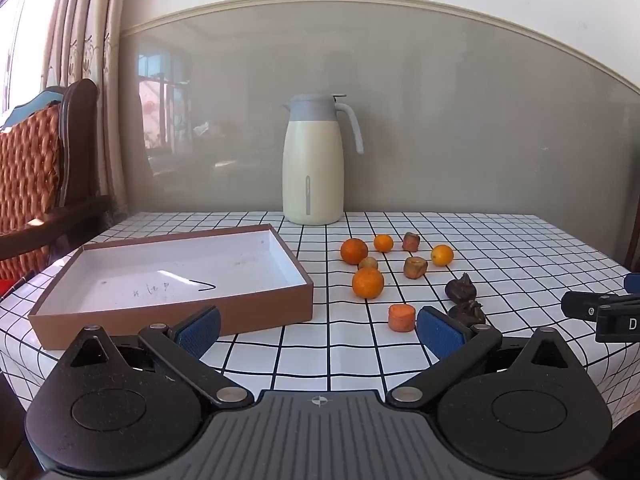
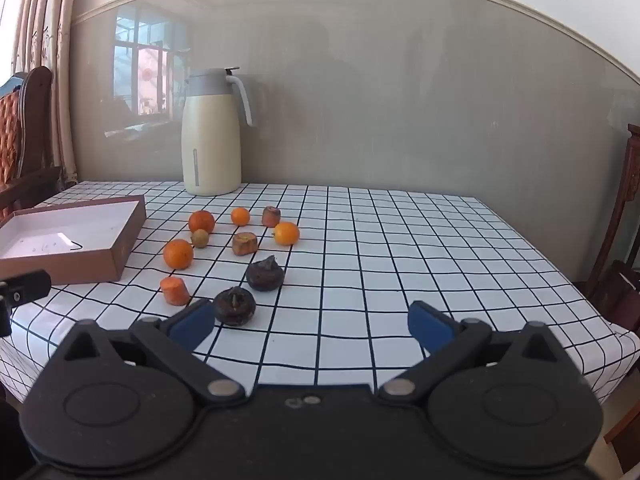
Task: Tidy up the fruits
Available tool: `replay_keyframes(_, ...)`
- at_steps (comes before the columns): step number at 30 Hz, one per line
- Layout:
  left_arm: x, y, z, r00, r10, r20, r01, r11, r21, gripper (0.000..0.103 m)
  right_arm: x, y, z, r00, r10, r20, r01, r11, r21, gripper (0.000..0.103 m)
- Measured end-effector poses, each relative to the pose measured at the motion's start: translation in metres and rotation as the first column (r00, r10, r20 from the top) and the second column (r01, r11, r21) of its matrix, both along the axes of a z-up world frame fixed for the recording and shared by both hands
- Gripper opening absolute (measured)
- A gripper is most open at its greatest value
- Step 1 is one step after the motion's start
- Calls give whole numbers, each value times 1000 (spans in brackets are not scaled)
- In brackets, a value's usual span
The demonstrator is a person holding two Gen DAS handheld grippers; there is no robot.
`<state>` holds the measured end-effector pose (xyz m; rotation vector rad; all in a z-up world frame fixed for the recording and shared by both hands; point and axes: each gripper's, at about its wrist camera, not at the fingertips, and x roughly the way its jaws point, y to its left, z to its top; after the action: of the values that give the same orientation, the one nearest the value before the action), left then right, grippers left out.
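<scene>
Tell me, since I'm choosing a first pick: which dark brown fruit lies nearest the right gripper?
The dark fruit just ahead of the right gripper, beside its left finger; the other dark fruit sits farther back.

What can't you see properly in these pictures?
- Writing inside the box: too small and faint to read in either view.
- One dark fruit: left wrist view, partly behind the left hand-held gripper finger.
- Right hand-held gripper: cut off by the left view's edge.
- Chair: cut off by the right view's edge.
</scene>
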<state>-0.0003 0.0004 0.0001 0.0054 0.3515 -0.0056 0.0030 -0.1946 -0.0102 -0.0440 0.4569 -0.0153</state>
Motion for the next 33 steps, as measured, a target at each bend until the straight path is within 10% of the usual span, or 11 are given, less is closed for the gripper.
replay_keyframes(33,3,1,-2,1000,2,-19,-2,1000,7,103,0,-1,-1,1000,-7,-10,7,1000,5,97)
